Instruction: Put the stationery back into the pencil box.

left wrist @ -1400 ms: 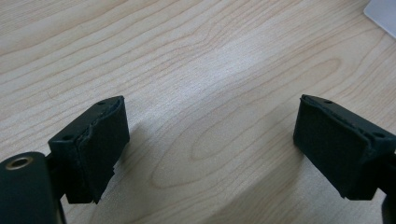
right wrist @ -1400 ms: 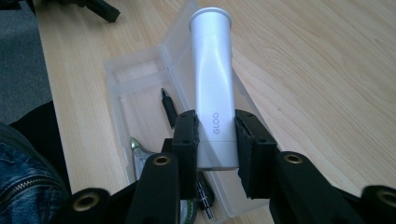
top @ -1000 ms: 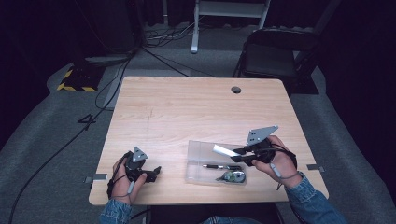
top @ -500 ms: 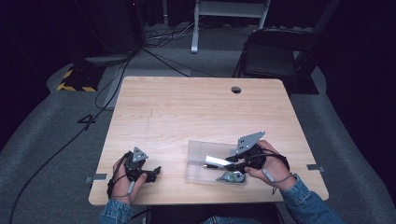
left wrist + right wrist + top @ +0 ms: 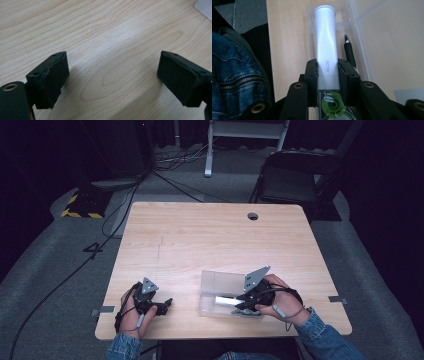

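Left of the high view: the left gripper [image 5: 159, 306] lay near the lower left corner of the table [image 5: 210, 240], held in the left hand [image 5: 132, 312], well apart from the clear plastic box [image 5: 220, 285]. In the left gripper view its jaws stood wide apart over bare wood with nothing between them [image 5: 110, 82].

Centre right of the high view: the right gripper [image 5: 240, 301] reached over the near edge of the box, and the white glue stick [image 5: 225, 300] lay roughly across the frame, its free end pointing toward frame left, low over the box's front part. The right hand [image 5: 280, 302] was plainly the nearer of the two to the box.

Right gripper view: the jaws were closed on the lower end of the glue stick [image 5: 325, 47], the pads pressing on both its sides [image 5: 327, 75]. Its long axis ran straight out from the jaws toward the top of the frame, along the box's wall. The judged next move, setting the stick down, would turn on keeping that axis parallel to the compartment.

This view also revealed what the high view left indistinct: a black pen [image 5: 350, 53] lying just right of the stick inside the box, a green tape roll [image 5: 333, 105] below the jaws, and a denim sleeve [image 5: 234, 75] at frame left
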Available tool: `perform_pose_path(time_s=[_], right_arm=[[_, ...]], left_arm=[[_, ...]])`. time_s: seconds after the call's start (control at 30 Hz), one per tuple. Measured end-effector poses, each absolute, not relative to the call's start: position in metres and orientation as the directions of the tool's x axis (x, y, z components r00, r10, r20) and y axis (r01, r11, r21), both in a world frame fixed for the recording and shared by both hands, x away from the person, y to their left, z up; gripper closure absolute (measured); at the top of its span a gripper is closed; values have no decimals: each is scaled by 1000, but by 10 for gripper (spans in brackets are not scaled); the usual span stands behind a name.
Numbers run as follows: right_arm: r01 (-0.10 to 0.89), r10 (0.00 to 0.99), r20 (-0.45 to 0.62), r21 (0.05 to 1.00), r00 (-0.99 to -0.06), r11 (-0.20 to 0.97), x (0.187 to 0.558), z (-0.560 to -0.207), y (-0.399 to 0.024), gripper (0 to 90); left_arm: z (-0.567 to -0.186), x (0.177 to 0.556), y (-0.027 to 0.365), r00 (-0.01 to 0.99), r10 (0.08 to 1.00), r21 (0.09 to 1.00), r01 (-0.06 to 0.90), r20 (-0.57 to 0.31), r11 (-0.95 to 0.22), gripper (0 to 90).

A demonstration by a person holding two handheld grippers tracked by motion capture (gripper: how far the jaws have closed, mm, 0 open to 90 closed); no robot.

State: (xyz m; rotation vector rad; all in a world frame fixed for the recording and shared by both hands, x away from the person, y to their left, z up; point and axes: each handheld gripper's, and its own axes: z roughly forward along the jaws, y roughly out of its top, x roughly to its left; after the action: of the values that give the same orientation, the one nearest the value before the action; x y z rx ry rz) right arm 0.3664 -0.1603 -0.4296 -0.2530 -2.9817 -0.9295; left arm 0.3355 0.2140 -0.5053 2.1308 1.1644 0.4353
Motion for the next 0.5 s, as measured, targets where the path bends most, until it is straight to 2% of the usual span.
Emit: perform_pose_path(time_s=[0.5], right_arm=[[116, 98, 62, 509, -993, 853, 368, -445, -149, 715]], left_arm=[[-505, 335, 214, 548, 836, 685, 618, -25, -385, 110]])
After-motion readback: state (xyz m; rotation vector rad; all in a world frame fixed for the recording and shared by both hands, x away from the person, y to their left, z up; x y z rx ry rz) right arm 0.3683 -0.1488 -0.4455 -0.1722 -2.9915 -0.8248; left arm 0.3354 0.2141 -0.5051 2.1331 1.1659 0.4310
